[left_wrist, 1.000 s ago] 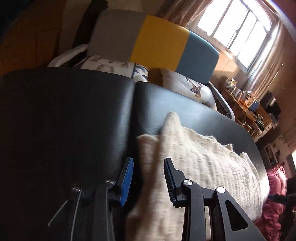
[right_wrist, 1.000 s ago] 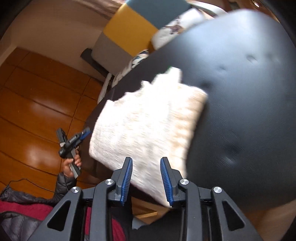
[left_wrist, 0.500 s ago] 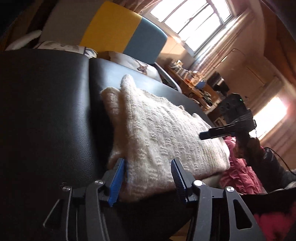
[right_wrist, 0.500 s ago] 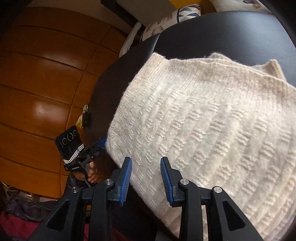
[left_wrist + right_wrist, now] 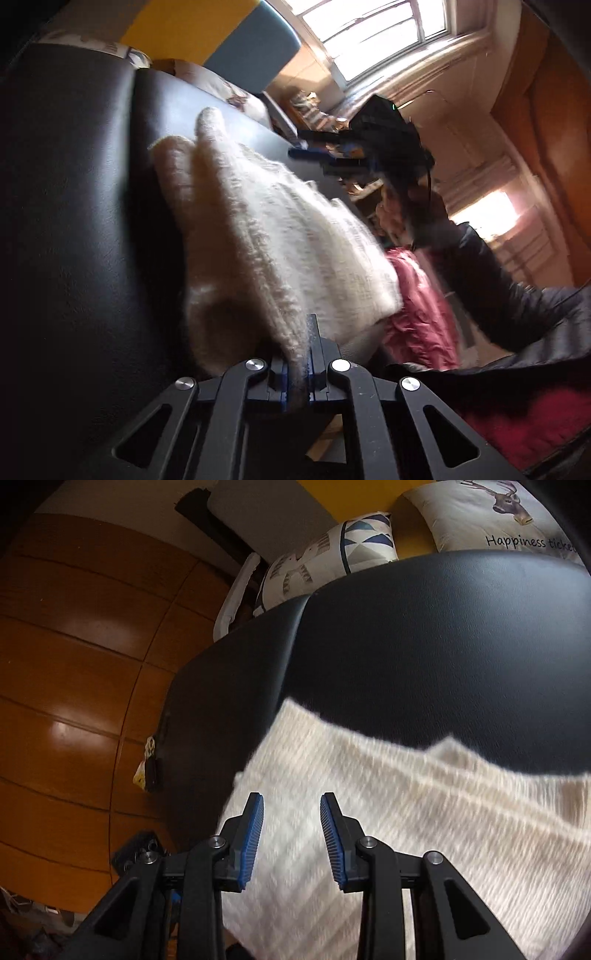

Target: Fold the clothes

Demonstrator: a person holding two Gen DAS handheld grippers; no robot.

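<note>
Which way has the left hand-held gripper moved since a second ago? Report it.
Yes. The left hand-held gripper closed in onto the cream sweater's near edge and now pinches it; against the black cushion, it advanced forward.

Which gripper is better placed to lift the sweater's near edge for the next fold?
Left. The left gripper is shut on the sweater at its near edge, so it can lift at once. The right gripper is open above the knit, gripping nothing.

surface: black padded bench (image 5: pixel 424 635) | on it: cream knit sweater (image 5: pixel 424 830)
</note>
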